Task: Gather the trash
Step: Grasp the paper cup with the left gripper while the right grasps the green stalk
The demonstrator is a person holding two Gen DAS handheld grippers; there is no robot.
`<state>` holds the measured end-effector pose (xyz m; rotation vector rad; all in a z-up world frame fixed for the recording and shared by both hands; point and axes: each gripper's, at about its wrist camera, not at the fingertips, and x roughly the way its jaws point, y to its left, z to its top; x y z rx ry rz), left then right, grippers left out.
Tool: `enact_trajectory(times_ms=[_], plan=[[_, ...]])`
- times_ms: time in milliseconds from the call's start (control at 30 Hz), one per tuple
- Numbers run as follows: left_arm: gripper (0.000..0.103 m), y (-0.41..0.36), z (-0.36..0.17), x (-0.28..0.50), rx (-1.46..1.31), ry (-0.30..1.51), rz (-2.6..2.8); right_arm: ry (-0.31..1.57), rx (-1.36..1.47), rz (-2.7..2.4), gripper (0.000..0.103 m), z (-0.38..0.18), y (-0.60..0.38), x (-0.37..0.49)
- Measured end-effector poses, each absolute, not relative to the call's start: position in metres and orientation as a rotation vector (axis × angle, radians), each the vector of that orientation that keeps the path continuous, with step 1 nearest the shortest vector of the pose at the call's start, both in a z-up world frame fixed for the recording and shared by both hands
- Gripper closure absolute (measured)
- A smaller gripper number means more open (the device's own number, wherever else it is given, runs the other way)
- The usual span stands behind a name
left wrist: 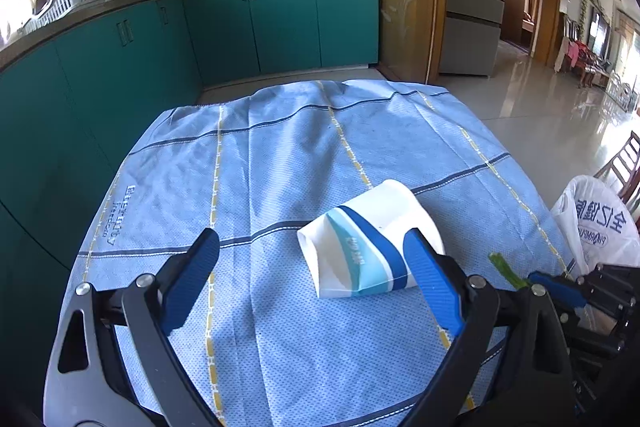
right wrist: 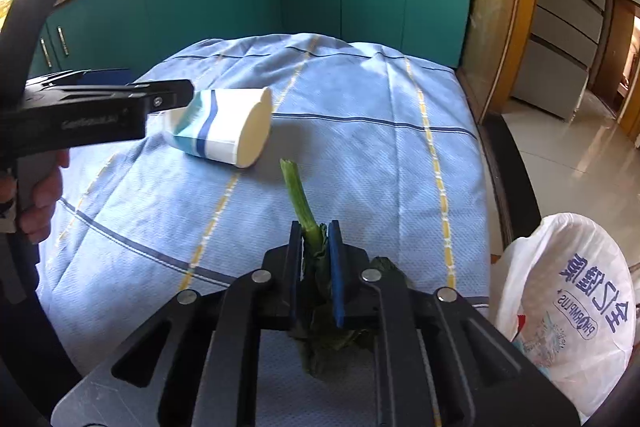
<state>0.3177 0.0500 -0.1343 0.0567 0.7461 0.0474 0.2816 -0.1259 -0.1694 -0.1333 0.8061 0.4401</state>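
Observation:
A white paper cup [left wrist: 370,241] with blue stripes lies on its side on the blue tablecloth [left wrist: 280,163]; it also shows in the right wrist view [right wrist: 228,129]. My left gripper [left wrist: 312,247] is open, its right finger beside the cup. In the right wrist view the left gripper [right wrist: 120,105] reaches in from the left, next to the cup. My right gripper [right wrist: 314,231] is shut on a green vegetable stalk [right wrist: 300,199] whose leaf hangs below the fingers, above the cloth. The stalk tip shows in the left wrist view [left wrist: 506,269].
A white plastic bag [right wrist: 568,291] with blue print stands open at the table's right edge, also in the left wrist view [left wrist: 596,227]. Teal kitchen cabinets [left wrist: 240,23] run behind the table. Tiled floor [left wrist: 540,107] lies to the right.

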Motion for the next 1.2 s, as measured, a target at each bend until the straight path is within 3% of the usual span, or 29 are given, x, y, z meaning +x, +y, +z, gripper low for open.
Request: enact_trajectory(times_ms=[200, 267, 433, 600, 800, 833, 867, 1200], plan=[[0.01, 0.055, -0.135, 0.317, 0.039, 0.751, 0.053, 0.824, -0.112, 0.415, 0.088, -0.171, -0.129, 0.286], [0.01, 0.054, -0.135, 0.316, 0.042, 0.751, 0.052, 0.836, -0.103, 0.397, 0.074, -0.173, -0.131, 0.29], [0.01, 0.054, -0.134, 0.315, 0.04, 0.748, 0.049, 0.861, -0.095, 0.359, 0.051, -0.18, -0.134, 0.296], [0.01, 0.057, -0.133, 0.314, 0.032, 0.745, 0.053, 0.876, -0.107, 0.382, 0.048, -0.186, -0.129, 0.295], [0.01, 0.063, -0.129, 0.312, 0.014, 0.736, 0.064, 0.846, -0.123, 0.397, 0.069, -0.182, -0.126, 0.29], [0.01, 0.065, -0.128, 0.312, 0.008, 0.733, 0.068, 0.85, -0.107, 0.418, 0.086, -0.181, -0.127, 0.29], [0.01, 0.068, -0.127, 0.311, -0.002, 0.73, 0.073, 0.849, -0.103, 0.42, 0.089, -0.18, -0.128, 0.29], [0.009, 0.08, -0.134, 0.316, -0.104, 0.777, 0.049, 0.821, -0.057, 0.429, 0.093, -0.17, -0.137, 0.289]])
